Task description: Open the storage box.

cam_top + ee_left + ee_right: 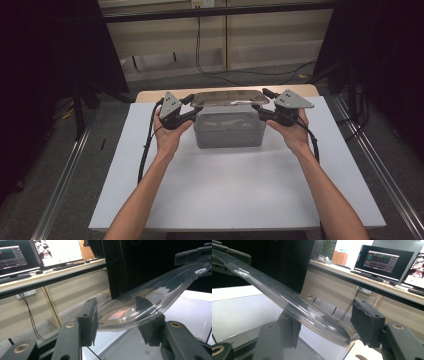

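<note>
The left gripper (192,114) and the right gripper (261,112) are each reaching in at one end of a clear lid (227,97), which is hovering over a clear bin (229,131) on the white table (225,190). The lid is sitting tilted, its far edge raised, just above the bin's rim.

In the left gripper view, the gripper (120,323) is standing partly spread with the lid's (150,300) curved end lying between its jaws. One pad (90,320) is sitting right at the lid's edge and the other pad (151,328) is showing beneath the plastic; whether both are pressing is something I cannot tell.

In the right gripper view, the gripper (327,325) is also standing partly spread. The lid's (294,303) end is lying between its jaws, resting on the lower pad (290,327), while the upper pad (367,320) is standing just clear of it.

Monitors (378,261) are glowing on a desk behind.
</note>
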### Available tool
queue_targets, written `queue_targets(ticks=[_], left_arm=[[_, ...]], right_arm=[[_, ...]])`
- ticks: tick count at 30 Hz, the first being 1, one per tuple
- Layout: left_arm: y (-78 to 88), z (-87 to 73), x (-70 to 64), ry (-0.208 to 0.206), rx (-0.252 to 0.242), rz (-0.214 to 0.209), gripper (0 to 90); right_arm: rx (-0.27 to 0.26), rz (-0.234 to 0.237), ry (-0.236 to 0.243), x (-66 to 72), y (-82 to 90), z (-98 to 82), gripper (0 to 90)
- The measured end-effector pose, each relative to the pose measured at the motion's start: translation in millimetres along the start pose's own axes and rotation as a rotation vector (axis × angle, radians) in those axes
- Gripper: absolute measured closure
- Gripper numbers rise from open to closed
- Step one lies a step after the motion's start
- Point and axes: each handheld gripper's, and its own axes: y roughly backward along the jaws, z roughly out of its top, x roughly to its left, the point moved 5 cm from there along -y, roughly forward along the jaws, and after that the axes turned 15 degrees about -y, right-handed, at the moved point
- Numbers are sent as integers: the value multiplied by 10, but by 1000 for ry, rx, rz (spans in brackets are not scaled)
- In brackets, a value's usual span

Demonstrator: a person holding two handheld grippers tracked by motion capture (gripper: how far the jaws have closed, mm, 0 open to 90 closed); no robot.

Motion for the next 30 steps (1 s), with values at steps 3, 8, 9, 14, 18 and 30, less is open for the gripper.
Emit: queue_targets(ticks=[3,8,9,14,18,30], left_arm=[[-6,16,14,1,-2,-1,540],[-9,24,23,0,0,1,547],[-12,28,26,2,-1,2,547],[-21,45,41,7,0,-1,548],[-25,55,58,5,5,0,561],[-60,54,145,13,7,13,587]], right_arm=[[-1,16,-6,4,-25,21,433],[2,31,-18,6,-69,28,448],[3,33,-22,6,-74,29,448],[-6,37,-31,-20,-92,30,461],[-7,32,-47,-77,-79,28,483],[-19,30,-46,-142,-69,47,560]])
